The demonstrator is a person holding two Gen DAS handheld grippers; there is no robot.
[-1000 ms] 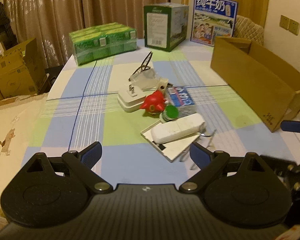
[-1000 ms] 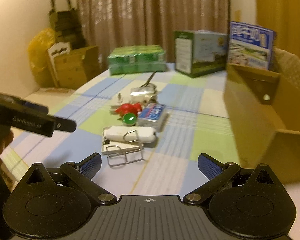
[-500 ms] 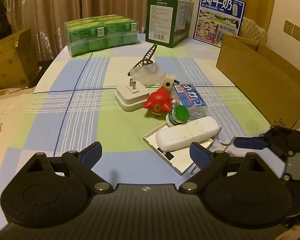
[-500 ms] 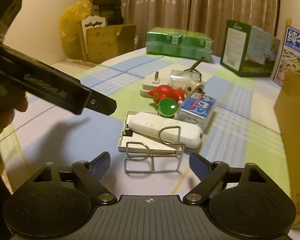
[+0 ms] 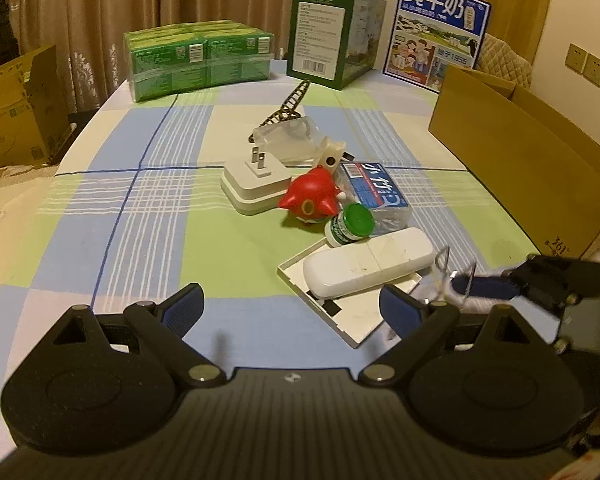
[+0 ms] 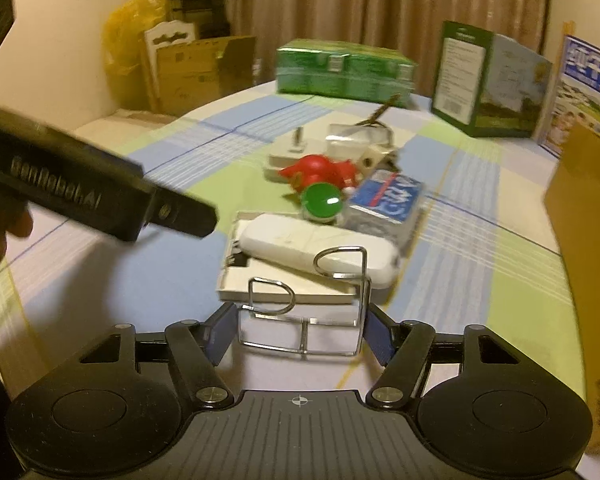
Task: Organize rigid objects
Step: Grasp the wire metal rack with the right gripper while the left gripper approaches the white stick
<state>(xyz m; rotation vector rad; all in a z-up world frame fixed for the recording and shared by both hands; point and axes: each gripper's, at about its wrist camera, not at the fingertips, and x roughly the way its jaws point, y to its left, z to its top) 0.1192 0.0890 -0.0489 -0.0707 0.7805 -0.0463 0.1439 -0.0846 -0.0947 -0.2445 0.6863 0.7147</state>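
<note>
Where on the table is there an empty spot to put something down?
The checked cloth is bare between the white plug and the table's left edge, and between the green packs and the plug. It is crowded in the middle, where the red toy, green-capped bottle and white case bunch up.

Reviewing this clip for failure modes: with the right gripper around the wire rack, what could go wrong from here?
1. The right gripper is closing on the thin wire rack; the pads meet only slim wire, so it may slip or twist.
2. One rack loop stands against the white case on the flat white tray; lifting could drag them.
3. The green-capped bottle leans close beside that case and might roll if it shifts.
</note>
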